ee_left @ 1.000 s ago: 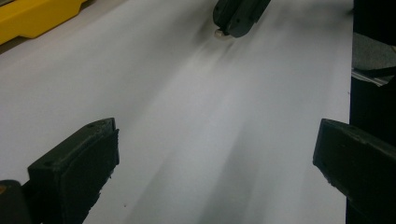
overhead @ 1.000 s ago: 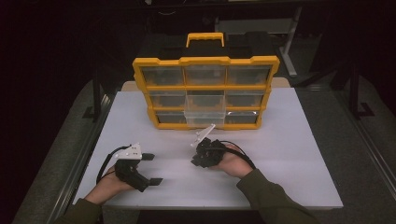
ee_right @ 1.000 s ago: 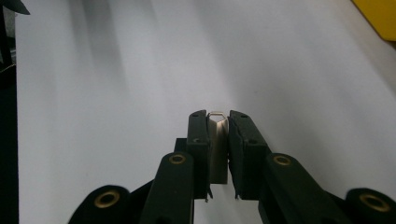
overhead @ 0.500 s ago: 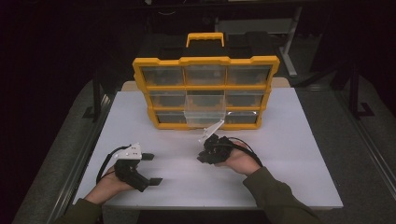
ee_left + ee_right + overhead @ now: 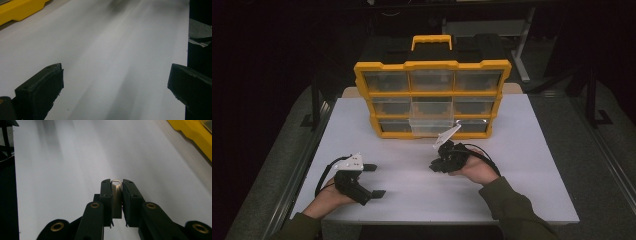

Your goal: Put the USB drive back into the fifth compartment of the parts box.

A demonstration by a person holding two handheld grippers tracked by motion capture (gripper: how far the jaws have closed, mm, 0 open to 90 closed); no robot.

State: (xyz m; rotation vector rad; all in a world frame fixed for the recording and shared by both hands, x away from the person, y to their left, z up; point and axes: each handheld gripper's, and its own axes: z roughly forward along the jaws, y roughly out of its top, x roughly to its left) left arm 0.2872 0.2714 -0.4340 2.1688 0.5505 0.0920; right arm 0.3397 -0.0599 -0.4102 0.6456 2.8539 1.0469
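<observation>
Right tongs gripping a small pale piece; left tongs wide and idle

The right tongs [image 5: 116,188] were closed narrow on a small pale piece [image 5: 116,195] with a wire-like loop at its tip, pinched between the jaws and held just above the white tabletop [image 5: 522,150]. The left tongs [image 5: 115,85] stood wide with nothing between them, low over the tabletop and well apart from the right pair. Beyond the right tongs stood the yellow drawer organizer [image 5: 432,97], its lower middle drawer [image 5: 431,126] pulled out. The step was probably carrying the piece to or from that drawer; doing it well called for steady pressure and a level wrist.
</observation>
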